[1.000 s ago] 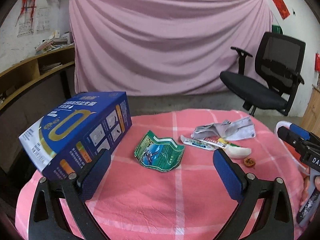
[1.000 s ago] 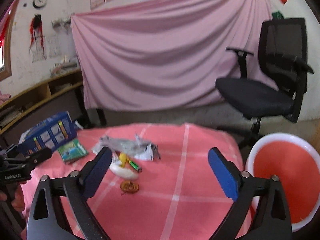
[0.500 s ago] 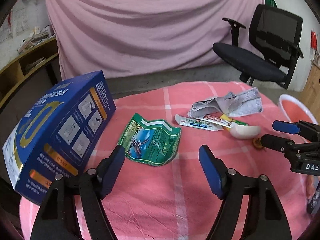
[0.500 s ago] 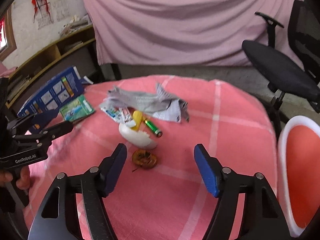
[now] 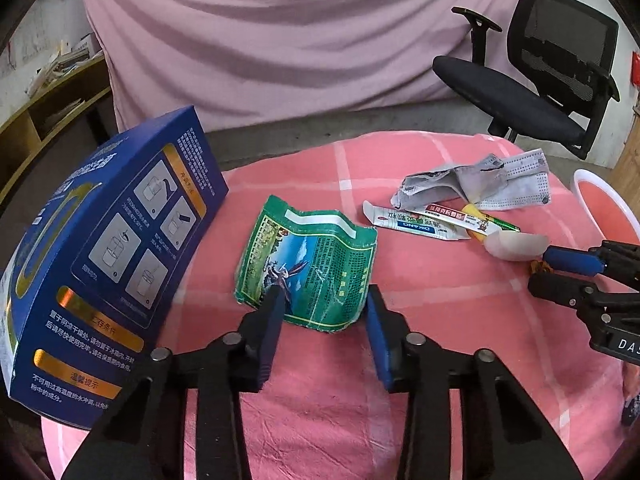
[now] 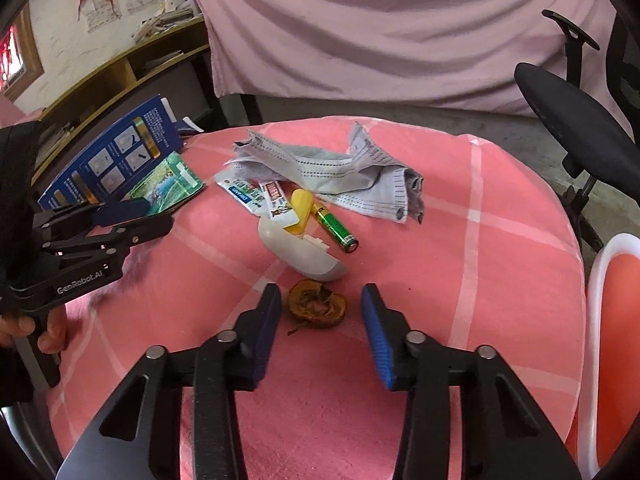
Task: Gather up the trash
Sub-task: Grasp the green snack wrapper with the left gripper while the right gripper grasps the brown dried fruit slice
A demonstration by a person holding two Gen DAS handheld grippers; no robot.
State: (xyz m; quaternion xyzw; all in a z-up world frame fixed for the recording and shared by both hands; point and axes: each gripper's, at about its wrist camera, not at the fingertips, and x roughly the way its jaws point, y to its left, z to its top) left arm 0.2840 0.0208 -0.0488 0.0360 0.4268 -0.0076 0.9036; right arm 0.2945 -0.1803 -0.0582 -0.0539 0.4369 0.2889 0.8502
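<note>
My left gripper (image 5: 322, 312) is open with its jaws on either side of the near edge of a crumpled green packet (image 5: 308, 268) on the pink cloth. My right gripper (image 6: 318, 312) is open around a brown fruit core (image 6: 317, 307), not touching it. Beyond the core lie a white curved shell (image 6: 300, 252), a green battery (image 6: 335, 230), a yellow piece (image 6: 301, 210), two sachets (image 6: 256, 196) and a grey face mask (image 6: 340, 172). The same pile shows in the left wrist view (image 5: 472, 196).
A large blue carton (image 5: 100, 264) stands tilted at the table's left edge. A white-rimmed red bin (image 6: 616, 352) sits below the table's right edge. A black office chair (image 5: 532, 72) stands behind on the right, and wooden shelves (image 6: 120, 72) stand on the left.
Both grippers moved down and forward toward the table and narrowed: the left onto the green packet's edge, the right around the fruit core.
</note>
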